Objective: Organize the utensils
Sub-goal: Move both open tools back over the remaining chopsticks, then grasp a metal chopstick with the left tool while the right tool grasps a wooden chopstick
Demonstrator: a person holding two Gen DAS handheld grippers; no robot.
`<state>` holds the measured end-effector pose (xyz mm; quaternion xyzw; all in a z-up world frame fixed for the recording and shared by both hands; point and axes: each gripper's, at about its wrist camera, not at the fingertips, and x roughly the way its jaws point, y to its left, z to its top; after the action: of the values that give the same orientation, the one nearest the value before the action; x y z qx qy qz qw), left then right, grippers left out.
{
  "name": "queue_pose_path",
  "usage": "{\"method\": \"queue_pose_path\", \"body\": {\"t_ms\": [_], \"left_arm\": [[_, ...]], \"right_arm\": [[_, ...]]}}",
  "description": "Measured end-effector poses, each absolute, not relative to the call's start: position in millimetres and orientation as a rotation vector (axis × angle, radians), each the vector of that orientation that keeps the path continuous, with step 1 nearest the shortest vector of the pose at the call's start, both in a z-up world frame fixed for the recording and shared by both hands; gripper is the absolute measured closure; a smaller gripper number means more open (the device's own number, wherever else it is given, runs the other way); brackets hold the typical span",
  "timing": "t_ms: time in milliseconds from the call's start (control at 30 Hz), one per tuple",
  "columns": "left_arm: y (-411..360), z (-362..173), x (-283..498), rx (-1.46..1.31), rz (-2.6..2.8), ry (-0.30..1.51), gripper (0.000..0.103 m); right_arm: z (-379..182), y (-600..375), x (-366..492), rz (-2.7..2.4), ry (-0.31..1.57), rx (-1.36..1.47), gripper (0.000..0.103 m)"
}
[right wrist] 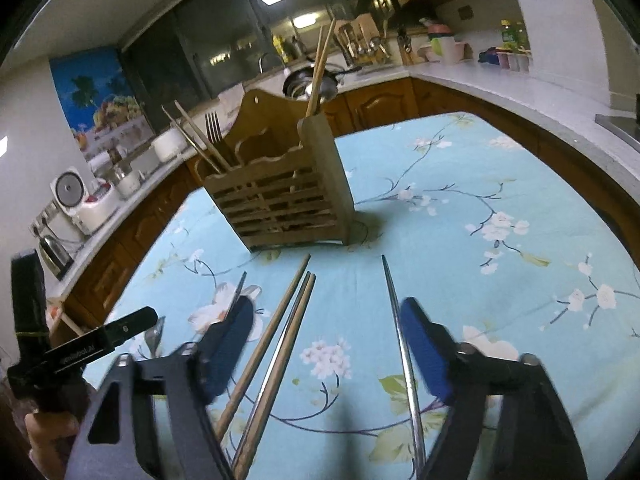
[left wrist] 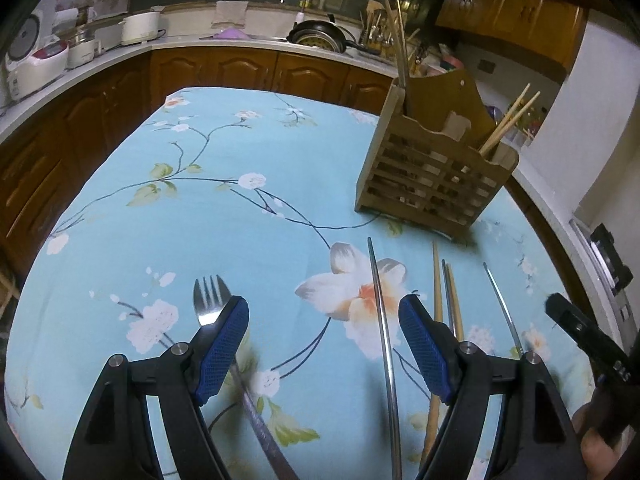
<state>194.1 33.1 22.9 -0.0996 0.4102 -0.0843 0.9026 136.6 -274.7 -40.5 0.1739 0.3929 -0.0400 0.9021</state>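
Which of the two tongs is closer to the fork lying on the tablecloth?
Left. The left tongs have one finger right over the fork; the right tongs straddle the wooden chopsticks further right.

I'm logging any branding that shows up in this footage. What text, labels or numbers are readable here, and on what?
"genrobot.AI", roughly; the first letters are blurred: white print on the black arm of the left claw, seen in the right wrist view.
Poster on the far wall: fruit and palm picture, no legible words.
Appliances on the counter: any markings too small to read.
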Motion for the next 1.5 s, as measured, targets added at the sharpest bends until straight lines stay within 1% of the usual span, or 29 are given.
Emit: {"method": "queue_pose_path", "body": {"t_ms": [67, 300, 367, 433, 700, 767, 800, 833, 867, 1000, 1067, 1133, 1167, 1200, 1233, 1267, 1300, 1367, 1500], "left_arm": [[29.0, 22.4, 201.8, -0.198, -0.175, 0.855, 0.027], [16.6, 19.8, 230.6, -0.152, -0.182, 0.887, 0.028], [12.1, 17.3, 239.7, -0.140, -0.188, 0.901, 0.029], [6.3, 14.4, 249.2, -0.126, -0.198, 0.919, 0.032], [-18.6, -4.8, 285.8, -0.074, -0.237, 0.983, 0.043], [-23.9, -10.8, 292.8, -0.061, -0.245, 0.997, 0.049], [-27.0, -15.3, 296.8, -0.048, -0.248, 1.012, 0.054], [-29.4, -20.4, 300.5, -0.040, -0.253, 1.029, 0.061], [-31.1, -22.3, 302.0, -0.029, -0.250, 1.022, 0.061], [-39.4, -26.9, 306.0, 0.018, -0.241, 1.003, 0.062], [-43.8, -29.0, 306.9, 0.038, -0.239, 0.997, 0.064], [-47.6, -29.7, 304.7, 0.057, -0.236, 0.991, 0.075], [-46.9, -30.0, 304.0, 0.060, -0.237, 0.989, 0.078], [-46.9, -30.1, 303.4, 0.060, -0.242, 0.987, 0.083], [-46.7, -30.0, 303.4, 0.058, -0.244, 0.987, 0.086], [-46.0, -30.8, 304.0, 0.051, -0.248, 0.989, 0.093], [-44.7, -29.0, 302.4, 0.041, -0.252, 0.992, 0.097], [-39.9, -27.7, 301.7, 0.015, -0.259, 0.997, 0.098], [-26.7, -23.6, 296.1, -0.069, -0.291, 1.007, 0.100]], "right_arm": [[-46.4, -272.4, 148.1, -0.075, 0.847, 0.351, 0.051], [-71.4, -263.6, 184.9, -0.049, 0.954, 0.330, 0.068], [-80.0, -262.2, 194.0, -0.050, 0.984, 0.329, 0.075], [-85.4, -262.1, 199.6, -0.051, 1.001, 0.335, 0.078], [-101.0, -258.0, 220.7, -0.039, 1.074, 0.302, 0.086], [-100.9, -255.5, 223.4, -0.035, 1.073, 0.279, 0.086], [-100.8, -254.5, 224.1, -0.032, 1.077, 0.264, 0.086], [-101.0, -253.9, 225.7, -0.030, 1.080, 0.259, 0.088], [-101.4, -254.3, 226.0, -0.033, 1.083, 0.249, 0.090], [-102.5, -252.0, 231.1, -0.020, 1.093, 0.217, 0.090], [-102.6, -248.5, 232.0, -0.020, 1.093, 0.186, 0.089], [-102.1, -244.1, 230.3, -0.021, 1.088, 0.147, 0.089], [-102.2, -243.5, 229.5, -0.020, 1.085, 0.137, 0.089], [-102.2, -243.4, 228.7, -0.017, 1.082, 0.132, 0.089], [-102.2, -243.8, 229.1, -0.017, 1.082, 0.133, 0.089], [-102.0, -244.5, 228.9, -0.018, 1.081, 0.137, 0.092], [-101.7, -245.9, 228.4, -0.020, 1.079, 0.146, 0.093], [-101.8, -249.1, 227.8, -0.017, 1.075, 0.185, 0.096], [-94.7, -259.7, 219.5, 0.006, 1.052, 0.299, 0.098]]}}
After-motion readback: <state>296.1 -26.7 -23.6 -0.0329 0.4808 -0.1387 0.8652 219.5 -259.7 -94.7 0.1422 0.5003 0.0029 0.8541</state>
